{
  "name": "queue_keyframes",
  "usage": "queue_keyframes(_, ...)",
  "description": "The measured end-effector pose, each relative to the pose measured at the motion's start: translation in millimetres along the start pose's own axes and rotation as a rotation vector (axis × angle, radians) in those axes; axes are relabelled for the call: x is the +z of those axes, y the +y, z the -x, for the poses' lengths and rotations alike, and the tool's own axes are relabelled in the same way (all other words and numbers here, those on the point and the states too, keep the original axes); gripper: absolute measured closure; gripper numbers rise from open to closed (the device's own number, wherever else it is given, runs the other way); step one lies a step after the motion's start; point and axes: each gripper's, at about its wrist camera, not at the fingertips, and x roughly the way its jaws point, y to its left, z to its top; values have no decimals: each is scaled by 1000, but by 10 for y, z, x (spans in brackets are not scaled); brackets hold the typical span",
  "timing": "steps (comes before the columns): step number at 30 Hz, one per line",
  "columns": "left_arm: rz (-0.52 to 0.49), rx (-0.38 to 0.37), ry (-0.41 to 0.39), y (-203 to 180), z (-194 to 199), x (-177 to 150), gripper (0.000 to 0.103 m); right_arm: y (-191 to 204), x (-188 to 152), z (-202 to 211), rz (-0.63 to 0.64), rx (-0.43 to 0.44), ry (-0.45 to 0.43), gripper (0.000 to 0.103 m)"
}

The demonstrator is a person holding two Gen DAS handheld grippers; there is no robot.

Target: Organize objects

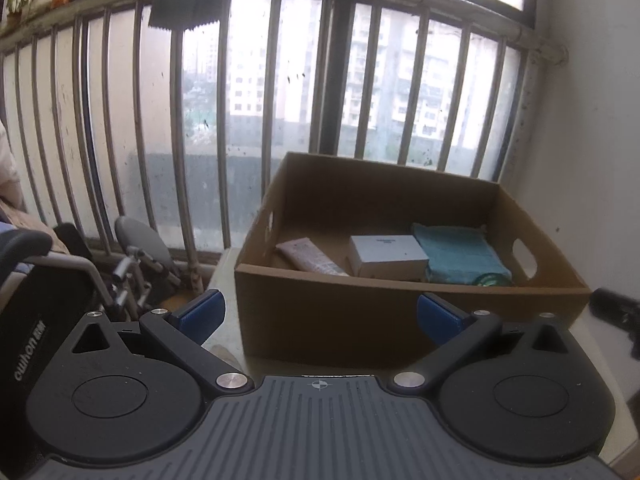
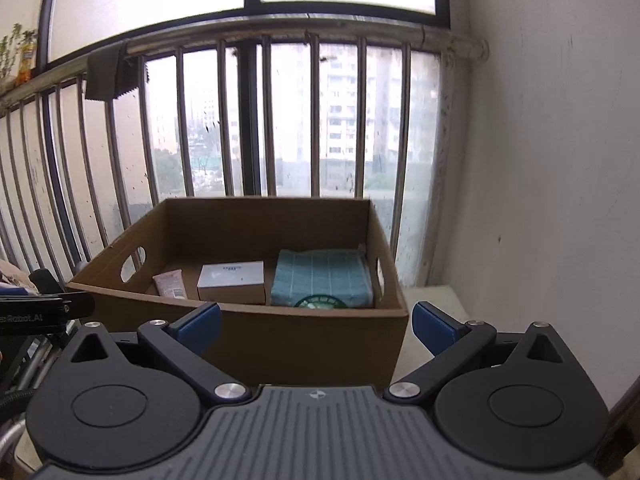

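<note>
While both claws, left gripper (image 1: 318, 312) and right gripper (image 2: 316, 320), stand wide open holding nothing, everything sits in the cardboard box (image 2: 312, 332), mid-frame just above the fingertips: tube (image 2: 170, 285) squashy and slick, grip mid-body; white carton (image 2: 232, 280) light and stiff, pinch its sides; folded teal towel (image 2: 322, 276) soft, bunch an edge; green-printed lid (image 2: 320, 302) half-hidden.

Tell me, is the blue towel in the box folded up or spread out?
Folded. The blue towel lies as a neat thick rectangle in the cardboard box, beside the white carton.
</note>
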Motion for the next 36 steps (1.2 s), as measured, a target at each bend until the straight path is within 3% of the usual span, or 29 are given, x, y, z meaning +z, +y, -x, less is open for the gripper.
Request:
queue_keyframes(13, -37, -45, 47, -212, -264, 150, 0, 78, 171, -395, -12, 112, 81, 0)
queue_keyframes(36, -66, -79, 85, -389, -435, 223, 0, 0, 238, -658, 6, 89, 103, 0)
